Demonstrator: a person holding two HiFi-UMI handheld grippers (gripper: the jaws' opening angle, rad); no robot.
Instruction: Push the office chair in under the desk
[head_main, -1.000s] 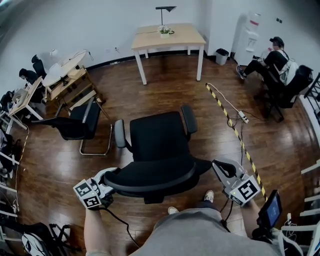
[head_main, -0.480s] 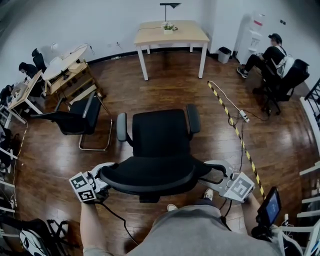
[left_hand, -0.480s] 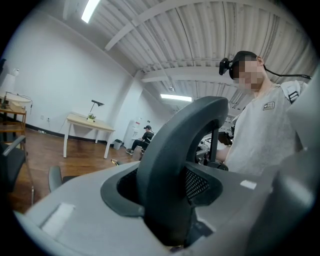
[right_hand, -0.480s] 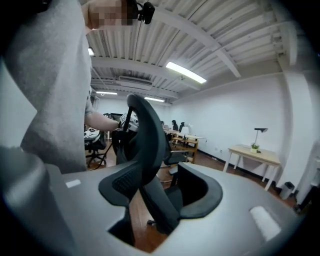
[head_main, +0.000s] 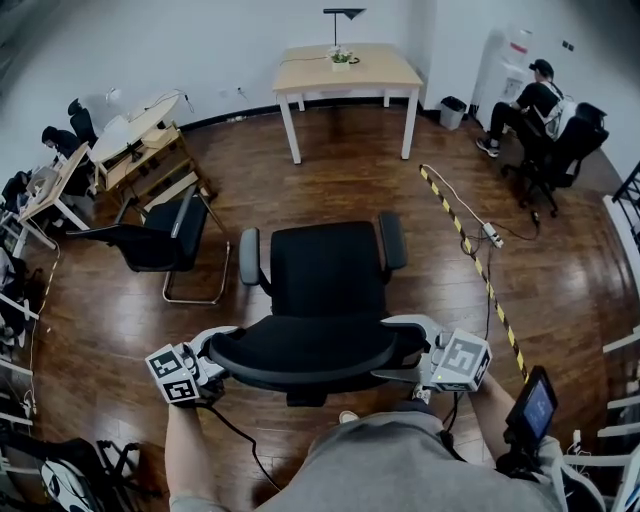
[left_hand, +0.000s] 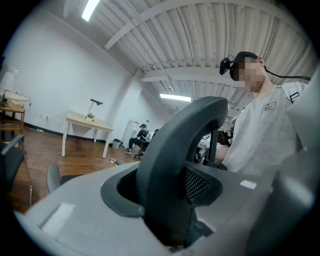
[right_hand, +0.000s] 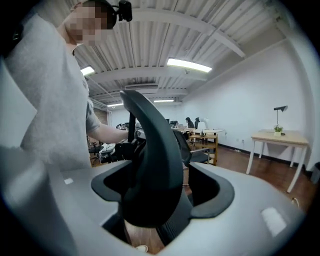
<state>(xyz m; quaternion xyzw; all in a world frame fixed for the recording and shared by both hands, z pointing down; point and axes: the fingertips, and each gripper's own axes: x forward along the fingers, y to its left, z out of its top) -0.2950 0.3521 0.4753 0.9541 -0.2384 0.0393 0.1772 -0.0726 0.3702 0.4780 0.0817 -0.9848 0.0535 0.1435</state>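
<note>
The black office chair (head_main: 325, 270) stands in mid-floor, its seat facing the light wooden desk (head_main: 345, 68) at the far wall, well apart from it. The curved backrest rim (head_main: 300, 352) is nearest me. My left gripper (head_main: 222, 345) is shut on the rim's left end; in the left gripper view the rim (left_hand: 175, 150) fills the notch of that gripper (left_hand: 167, 200). My right gripper (head_main: 405, 345) straddles the rim's right end. Its jaws are opening, and the backrest (right_hand: 152, 165) sits between them with a gap beside it in that gripper (right_hand: 160, 200).
A second black chair (head_main: 160, 240) stands left. Yellow-black floor tape (head_main: 470, 255) and a power strip (head_main: 492, 235) lie right. Wooden desks (head_main: 130, 150) line the left wall. A seated person (head_main: 535, 110), a bin (head_main: 452, 110) and a water dispenser (head_main: 505, 55) are back right.
My right gripper has swung in from beside the chair onto the backrest's right end, and its jaws have spread. The left gripper has kept its hold.
</note>
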